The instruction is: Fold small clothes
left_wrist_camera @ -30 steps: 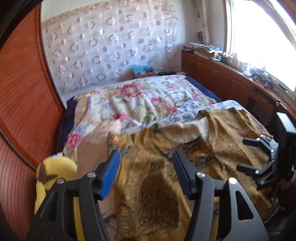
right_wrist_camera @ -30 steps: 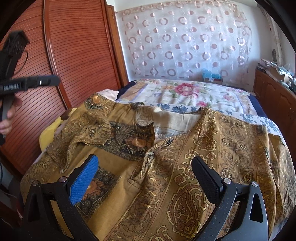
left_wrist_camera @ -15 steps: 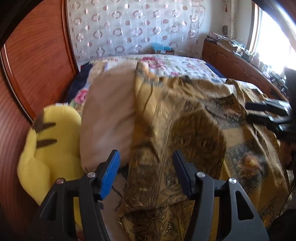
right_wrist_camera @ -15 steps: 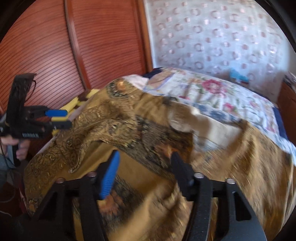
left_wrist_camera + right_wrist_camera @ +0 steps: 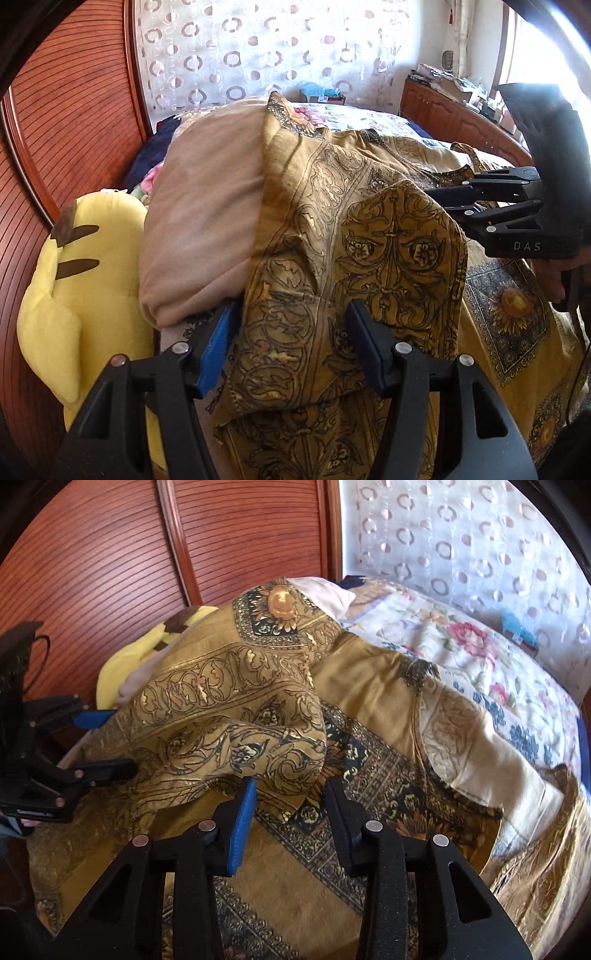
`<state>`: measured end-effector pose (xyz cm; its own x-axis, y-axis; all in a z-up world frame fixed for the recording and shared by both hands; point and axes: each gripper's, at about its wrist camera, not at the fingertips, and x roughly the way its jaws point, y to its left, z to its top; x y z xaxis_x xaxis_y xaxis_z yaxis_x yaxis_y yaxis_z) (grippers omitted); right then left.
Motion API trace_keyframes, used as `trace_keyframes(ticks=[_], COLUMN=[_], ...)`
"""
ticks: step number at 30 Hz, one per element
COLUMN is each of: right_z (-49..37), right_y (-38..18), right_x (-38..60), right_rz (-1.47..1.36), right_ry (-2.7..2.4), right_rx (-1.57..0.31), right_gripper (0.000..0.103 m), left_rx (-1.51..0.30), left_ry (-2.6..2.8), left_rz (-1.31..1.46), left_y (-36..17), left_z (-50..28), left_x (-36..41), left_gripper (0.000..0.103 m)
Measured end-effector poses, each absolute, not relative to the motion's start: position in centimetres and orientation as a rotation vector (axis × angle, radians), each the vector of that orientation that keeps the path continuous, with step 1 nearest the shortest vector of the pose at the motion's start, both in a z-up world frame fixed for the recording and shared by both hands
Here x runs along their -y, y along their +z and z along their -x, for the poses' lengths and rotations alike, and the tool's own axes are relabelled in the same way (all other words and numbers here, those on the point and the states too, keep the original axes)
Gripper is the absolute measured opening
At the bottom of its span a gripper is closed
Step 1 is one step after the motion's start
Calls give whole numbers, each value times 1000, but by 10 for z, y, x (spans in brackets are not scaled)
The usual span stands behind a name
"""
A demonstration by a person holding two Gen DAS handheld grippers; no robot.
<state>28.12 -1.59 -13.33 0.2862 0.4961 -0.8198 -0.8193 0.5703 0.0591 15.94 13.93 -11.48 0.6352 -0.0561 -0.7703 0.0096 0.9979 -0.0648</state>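
While my left gripper [image 5: 291, 343] straddles a fold of the gold patterned garment [image 5: 399, 236] unclenched, my right gripper [image 5: 288, 808] has been closing, pads not yet pinching its hem. The garment drapes the bed [image 5: 480, 657]; a yellow plush [image 5: 85, 280] sits at nine o'clock.

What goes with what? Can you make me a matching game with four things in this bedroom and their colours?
Things:
1. plush toy
2. pillow
3. wardrobe door
4. garment

Colours:
a. reddish-brown wood
b. golden brown with dark swirly patterns
c. bright yellow with brown stripes
d. plain beige-pink

Right pairs: 1-c, 2-d, 3-a, 4-b
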Motion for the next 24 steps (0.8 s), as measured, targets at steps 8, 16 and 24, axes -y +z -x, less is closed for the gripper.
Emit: trace_keyframes(ticks=[8, 16, 24], right_z=[-278, -302, -291], right_y=[-124, -100, -81], right_x=[20, 47, 111], right_rz=[465, 423, 281], right_ry=[953, 848, 774], right_rx=[-889, -851, -792], right_gripper=[3, 11, 49], left_rx=[-882, -884, -884], left_ry=[-36, -30, -29], left_rz=[54, 56, 55], left_y=[-114, -115, -115], left_z=[-161, -161, -161], left_x=[-141, -141, -143], left_gripper=[60, 64, 66])
